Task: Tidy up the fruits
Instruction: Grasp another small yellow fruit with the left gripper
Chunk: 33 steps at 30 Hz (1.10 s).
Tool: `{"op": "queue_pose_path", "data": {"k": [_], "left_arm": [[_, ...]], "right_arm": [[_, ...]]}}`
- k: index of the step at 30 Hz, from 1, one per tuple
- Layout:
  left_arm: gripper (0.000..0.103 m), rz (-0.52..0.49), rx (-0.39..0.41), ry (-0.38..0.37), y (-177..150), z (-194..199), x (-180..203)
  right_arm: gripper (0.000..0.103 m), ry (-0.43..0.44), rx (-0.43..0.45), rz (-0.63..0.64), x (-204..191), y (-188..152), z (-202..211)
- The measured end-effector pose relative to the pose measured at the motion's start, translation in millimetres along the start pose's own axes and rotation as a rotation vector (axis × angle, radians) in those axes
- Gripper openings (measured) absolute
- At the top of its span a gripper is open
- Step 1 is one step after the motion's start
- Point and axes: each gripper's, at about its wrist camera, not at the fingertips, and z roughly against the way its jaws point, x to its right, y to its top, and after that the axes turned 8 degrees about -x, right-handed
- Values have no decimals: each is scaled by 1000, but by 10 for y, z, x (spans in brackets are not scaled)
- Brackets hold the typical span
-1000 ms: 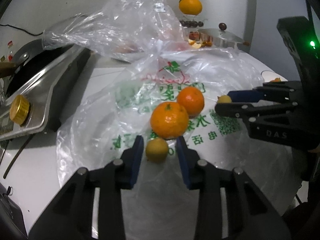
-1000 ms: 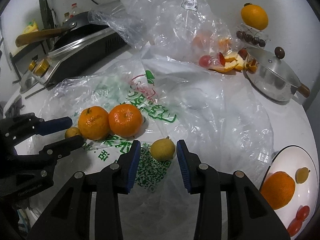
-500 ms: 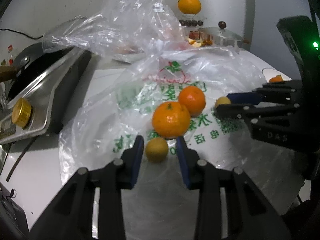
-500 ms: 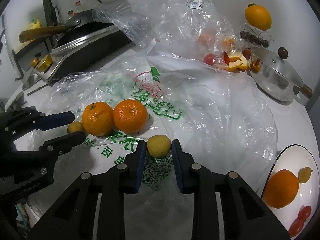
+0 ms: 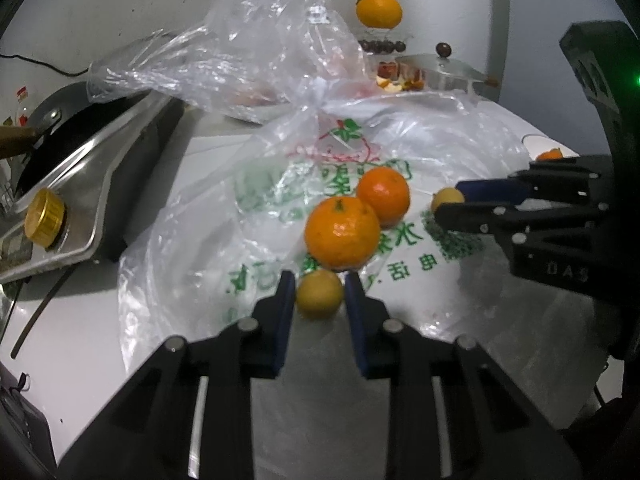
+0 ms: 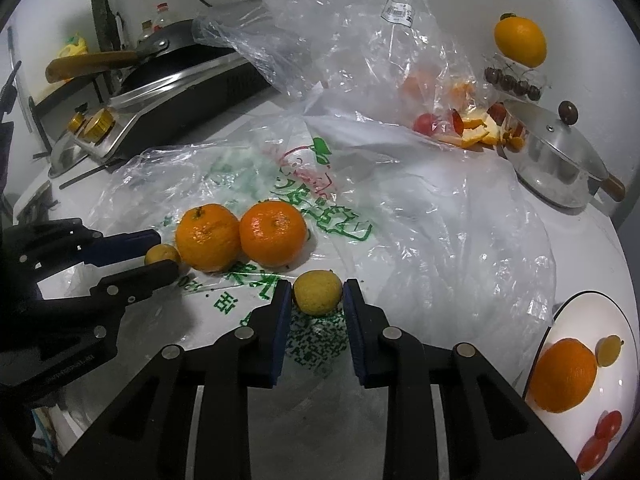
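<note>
Two oranges (image 5: 342, 234) (image 5: 383, 197) lie side by side on a flattened plastic bag (image 5: 280, 184). My left gripper (image 5: 319, 294) is shut on a small yellow fruit (image 5: 319, 294) just in front of the nearer orange. My right gripper (image 6: 316, 294) is shut on a second small yellow fruit (image 6: 317, 292) in front of the oranges (image 6: 207, 237) (image 6: 273, 232). In the right wrist view the left gripper (image 6: 158, 254) shows at the left with its fruit (image 6: 161, 254). In the left wrist view the right gripper (image 5: 450, 202) shows at the right.
A white plate (image 6: 580, 312) at the right holds an orange (image 6: 566, 376), a small yellow fruit and red tomatoes. A stove with a pan (image 6: 172, 80) stands at the left. A pot lid (image 6: 556, 152), peels, a crumpled clear bag (image 6: 352, 32) and another orange (image 6: 519, 41) sit at the back.
Both grippers have closed from open onto their small yellow fruits. The right gripper closed first, the left in the last half second.
</note>
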Motion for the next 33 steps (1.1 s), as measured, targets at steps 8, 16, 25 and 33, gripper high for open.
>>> {"op": "queue_pose_path", "data": {"k": [8,16,25,33], "left_arm": [[26,1,30,-24,-55,152,44],[26,12,66,-28,-97,343,81],[26,50,127,-50,-113,556,135],[26,74,176,-64,-103,728,255]], "right_arm": [[28,-8,23,0,-50,-58,146],[28,-21,48,2,-92,-140,326],[28,-25,86,6,-125,-232,548],[28,-20,120,4,-78,-345,730]]}}
